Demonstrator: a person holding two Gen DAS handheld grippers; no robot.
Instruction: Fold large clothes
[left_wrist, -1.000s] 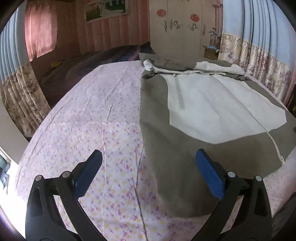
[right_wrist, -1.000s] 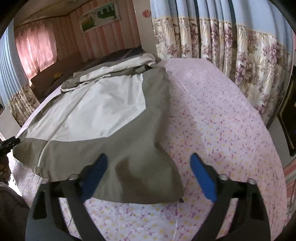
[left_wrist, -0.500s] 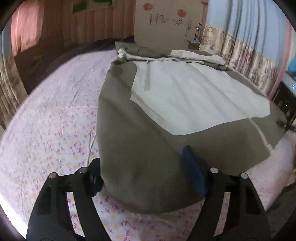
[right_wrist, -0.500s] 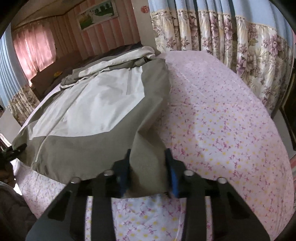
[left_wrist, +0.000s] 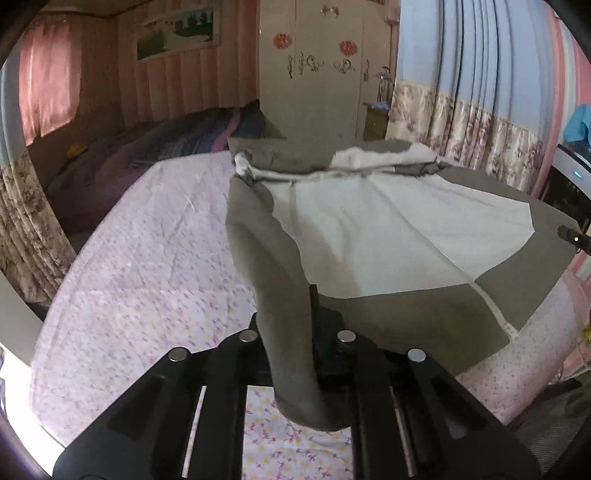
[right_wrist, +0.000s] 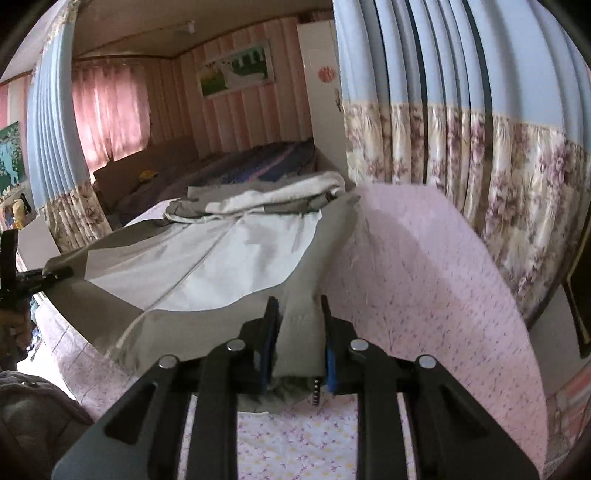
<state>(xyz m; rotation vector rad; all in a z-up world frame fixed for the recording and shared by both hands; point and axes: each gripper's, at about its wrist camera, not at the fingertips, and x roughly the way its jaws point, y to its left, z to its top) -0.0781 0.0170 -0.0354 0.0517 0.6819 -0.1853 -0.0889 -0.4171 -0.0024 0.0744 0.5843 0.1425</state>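
A large grey and white jacket (left_wrist: 388, 236) lies spread on a bed with a pink floral sheet (left_wrist: 155, 266). My left gripper (left_wrist: 295, 332) is shut on the jacket's near left hem corner and holds it lifted off the sheet. In the right wrist view, my right gripper (right_wrist: 297, 332) is shut on the near right hem corner of the jacket (right_wrist: 236, 254), also lifted. Grey cloth bunches between both pairs of jaws and hides the pads. The jacket's far end is bunched near the head of the bed.
Floral curtains (right_wrist: 498, 177) hang close along the bed's right side. A dark blanket (left_wrist: 162, 155) lies at the far left. A wardrobe (left_wrist: 325, 66) stands beyond the bed. The right gripper's tip shows at the edge of the left wrist view (left_wrist: 572, 236).
Both grippers closed on the jacket's near hem corners and lifted them off the sheet. A second ago both were open above the hem.
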